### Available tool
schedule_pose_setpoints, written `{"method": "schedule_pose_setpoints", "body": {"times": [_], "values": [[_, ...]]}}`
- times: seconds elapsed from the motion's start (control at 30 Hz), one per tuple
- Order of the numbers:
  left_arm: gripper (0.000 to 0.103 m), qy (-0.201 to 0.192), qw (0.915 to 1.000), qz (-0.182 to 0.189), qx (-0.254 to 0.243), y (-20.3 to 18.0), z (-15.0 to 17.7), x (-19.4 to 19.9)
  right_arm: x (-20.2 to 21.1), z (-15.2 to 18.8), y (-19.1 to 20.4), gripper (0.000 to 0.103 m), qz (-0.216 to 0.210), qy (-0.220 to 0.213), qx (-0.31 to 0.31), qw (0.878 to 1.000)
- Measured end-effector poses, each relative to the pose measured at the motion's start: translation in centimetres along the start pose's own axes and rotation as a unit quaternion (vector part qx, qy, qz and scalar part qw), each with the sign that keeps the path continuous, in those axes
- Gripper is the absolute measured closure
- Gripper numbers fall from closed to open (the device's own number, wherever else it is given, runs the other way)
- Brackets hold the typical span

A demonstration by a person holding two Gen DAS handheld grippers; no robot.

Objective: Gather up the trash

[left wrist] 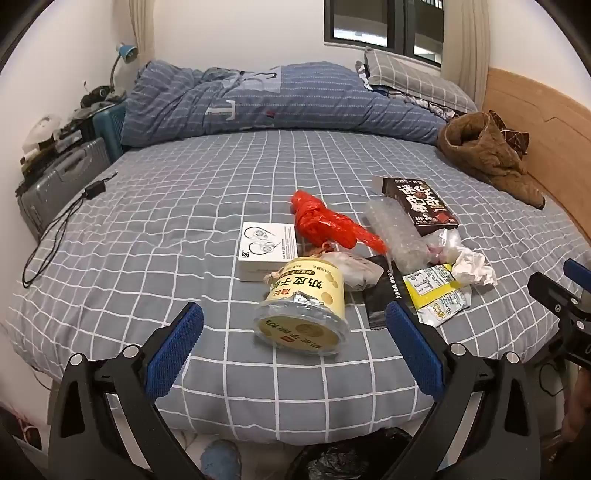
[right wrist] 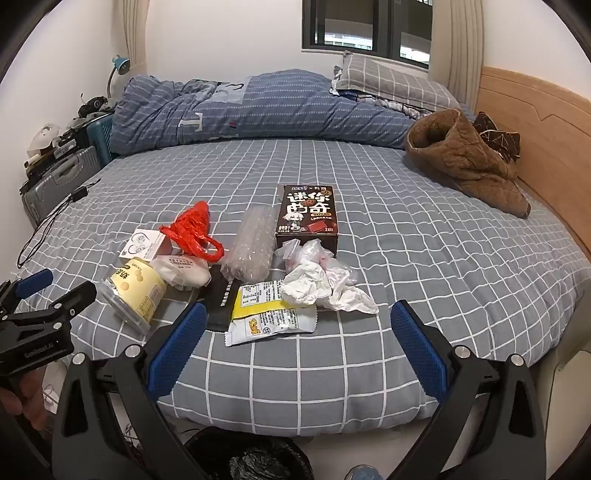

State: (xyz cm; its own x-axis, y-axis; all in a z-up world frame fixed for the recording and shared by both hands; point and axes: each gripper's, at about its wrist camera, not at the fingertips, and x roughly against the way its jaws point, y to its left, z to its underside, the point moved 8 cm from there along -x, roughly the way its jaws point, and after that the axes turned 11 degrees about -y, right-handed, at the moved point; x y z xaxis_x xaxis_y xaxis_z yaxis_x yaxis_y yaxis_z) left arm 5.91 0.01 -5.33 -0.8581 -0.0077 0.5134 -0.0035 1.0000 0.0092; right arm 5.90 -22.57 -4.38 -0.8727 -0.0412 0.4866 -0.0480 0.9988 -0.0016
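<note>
Lying ahead of gaping left tongs [left wrist: 295, 347] (untouched): yellow tub [left wrist: 303, 306].

checked bed [left wrist: 258, 177], wooden headboard [left wrist: 535, 122], dark window [left wrist: 384, 22]

Trash heaped mid-bed [right wrist: 406, 258]: tub [right wrist: 136, 291] on its side at my near left, earphone box [right wrist: 146, 245] behind it, wrapper [right wrist: 271, 314] nearest me, crumpled tissue [right wrist: 325, 288] right of it, biscuit box [right wrist: 308, 218] far; quilt [right wrist: 258, 107] along far edge; bin [right wrist: 251, 458] below near edge
</note>
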Motion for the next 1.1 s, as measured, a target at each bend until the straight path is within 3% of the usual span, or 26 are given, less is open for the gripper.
{"method": "schedule_pose_setpoints", "body": {"times": [1.1], "values": [[0.006,-0.003,0.9999,-0.011,-0.001,0.70,-0.07,0.19,0.17,-0.05,-0.08,0.007,0.000,-0.003,-0.002,1.000]]}}
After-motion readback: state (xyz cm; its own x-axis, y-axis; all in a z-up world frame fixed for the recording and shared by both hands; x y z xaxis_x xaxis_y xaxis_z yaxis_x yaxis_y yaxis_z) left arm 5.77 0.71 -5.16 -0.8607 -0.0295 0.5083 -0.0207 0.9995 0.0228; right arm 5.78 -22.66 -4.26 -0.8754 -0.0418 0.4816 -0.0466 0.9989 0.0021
